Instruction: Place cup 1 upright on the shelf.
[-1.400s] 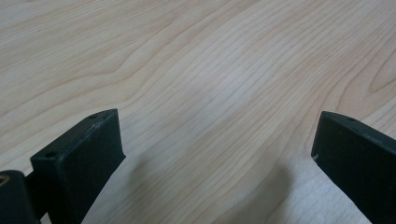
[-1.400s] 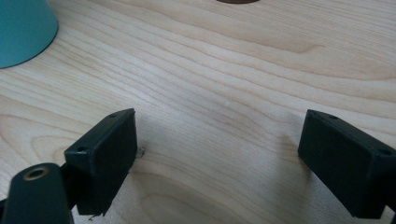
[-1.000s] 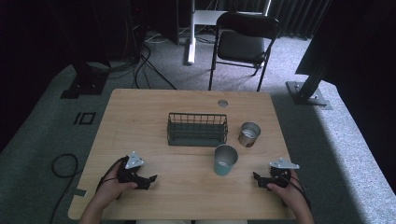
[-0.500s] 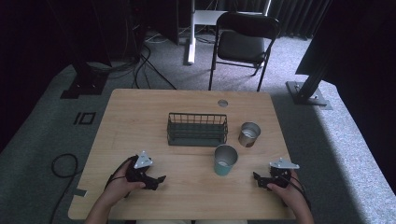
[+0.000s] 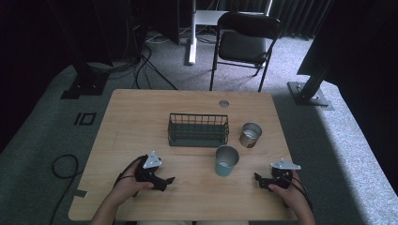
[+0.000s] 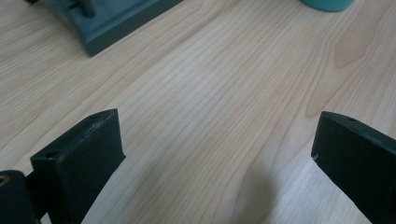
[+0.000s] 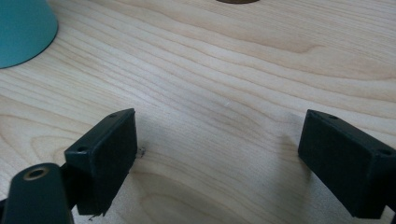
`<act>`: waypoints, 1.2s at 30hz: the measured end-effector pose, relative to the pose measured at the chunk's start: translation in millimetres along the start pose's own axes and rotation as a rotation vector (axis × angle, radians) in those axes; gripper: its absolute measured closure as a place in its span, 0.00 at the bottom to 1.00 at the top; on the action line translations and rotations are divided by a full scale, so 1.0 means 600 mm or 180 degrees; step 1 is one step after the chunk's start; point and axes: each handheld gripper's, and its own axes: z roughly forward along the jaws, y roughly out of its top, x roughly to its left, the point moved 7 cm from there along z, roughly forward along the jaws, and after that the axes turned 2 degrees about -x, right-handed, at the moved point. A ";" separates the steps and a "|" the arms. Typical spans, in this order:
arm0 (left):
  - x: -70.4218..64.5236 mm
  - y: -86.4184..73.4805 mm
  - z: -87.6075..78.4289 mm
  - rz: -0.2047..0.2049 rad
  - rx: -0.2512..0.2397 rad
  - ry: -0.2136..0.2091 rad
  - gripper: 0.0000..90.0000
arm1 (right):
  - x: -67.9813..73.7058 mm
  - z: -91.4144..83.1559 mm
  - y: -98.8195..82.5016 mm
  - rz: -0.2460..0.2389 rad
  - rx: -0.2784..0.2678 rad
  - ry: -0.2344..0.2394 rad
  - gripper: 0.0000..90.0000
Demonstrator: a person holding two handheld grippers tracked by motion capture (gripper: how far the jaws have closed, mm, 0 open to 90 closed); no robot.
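Note:
My left gripper [image 5: 165, 182] rests low over the near left of the wooden table [image 5: 136, 117], held by a hand, its jaws pointing right. In the left gripper view it [image 6: 217, 149] stands open over bare wood. My right gripper [image 5: 259, 180] sits at the near right and points left; in the right gripper view it [image 7: 217, 149] is open with nothing between the jaws. A teal cup [image 5: 226, 161] stands upright between the two grippers, slightly farther back, apart from both.
A dark wire basket [image 5: 198, 130] stands mid-table, its corner [image 6: 116, 23] ahead of the left jaws. A metal cup [image 5: 250, 135] is right of it. The teal cup [image 7: 23, 30] shows at upper left of the right jaws. A folding chair [image 5: 244, 42] stands beyond the table.
My left gripper has slid to the right along the near edge, towards the teal cup. The right gripper and the cups have stayed put.

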 end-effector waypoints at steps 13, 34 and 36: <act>-0.033 0.034 0.031 0.0121 -0.0044 -0.0186 0.03 | 0.000 0.000 0.000 0.0005 0.0000 -0.0001 0.13; -0.072 0.093 0.071 0.0302 -0.0227 -0.0336 0.03 | 0.000 0.000 0.000 0.0006 0.0000 -0.0001 0.13; -0.075 0.101 0.074 0.0315 -0.0254 -0.0353 0.03 | 0.000 0.000 0.000 0.0006 0.0000 0.0000 0.13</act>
